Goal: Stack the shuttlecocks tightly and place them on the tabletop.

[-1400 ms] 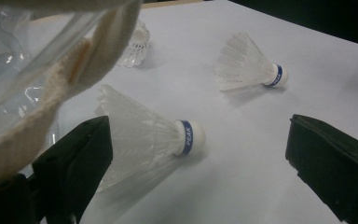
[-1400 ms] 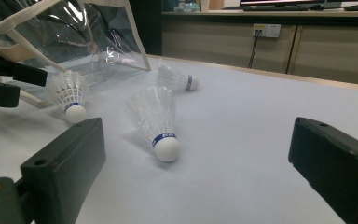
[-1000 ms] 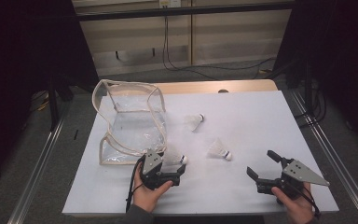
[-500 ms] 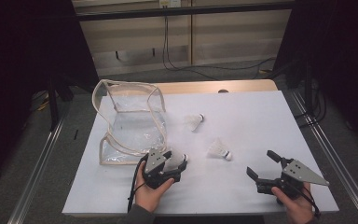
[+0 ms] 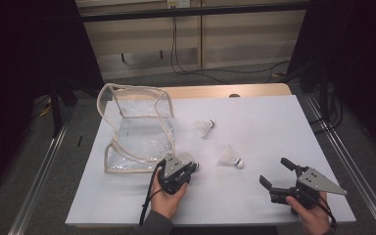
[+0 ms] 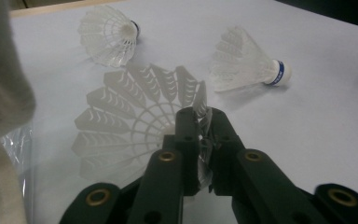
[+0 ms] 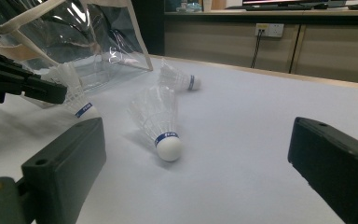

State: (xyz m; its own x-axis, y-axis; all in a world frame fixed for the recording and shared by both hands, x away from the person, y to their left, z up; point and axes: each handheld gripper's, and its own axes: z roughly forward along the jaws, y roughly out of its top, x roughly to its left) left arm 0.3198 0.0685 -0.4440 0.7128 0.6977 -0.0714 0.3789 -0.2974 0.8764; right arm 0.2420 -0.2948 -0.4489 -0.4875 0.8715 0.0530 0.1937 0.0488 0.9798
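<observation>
From the high view, the white table [image 5: 274,127] carries a clear plastic bag [image 5: 137,127] standing open at about ten o'clock from the table's middle. Just below the bag, at seven o'clock, the left gripper [image 5: 188,169] sits in the person's left hand [image 5: 169,198], and its jaws have just been closing on a shuttlecock [image 5: 188,159], whose white skirt peeks out at the jaw tips, close beside the bag's lower corner. A second shuttlecock [image 5: 230,157] lies just right of it, near the table's middle, and a third shuttlecock [image 5: 204,128] lies at twelve o'clock from the held one, beside the bag. Over at five o'clock, the right gripper [image 5: 276,174] rests in the right hand [image 5: 313,215], jaws spread wide with nothing between them.

Now the left gripper view: the two black jaws stand narrow, pinching the rim of the shuttlecock [image 6: 140,126], its feathered skirt fanning open toward the camera. The second shuttlecock [image 6: 247,70] lies on its side at two o'clock, the third [image 6: 108,35] at eleven o'clock.

On to the right gripper view: the jaws stand far apart at the bottom corners. The second shuttlecock [image 7: 161,121] lies between and beyond them, cork toward the camera. The left gripper [image 7: 23,84] comes in at nine o'clock with the held shuttlecock [image 7: 72,93], and the bag [image 7: 74,42] is behind it.
</observation>
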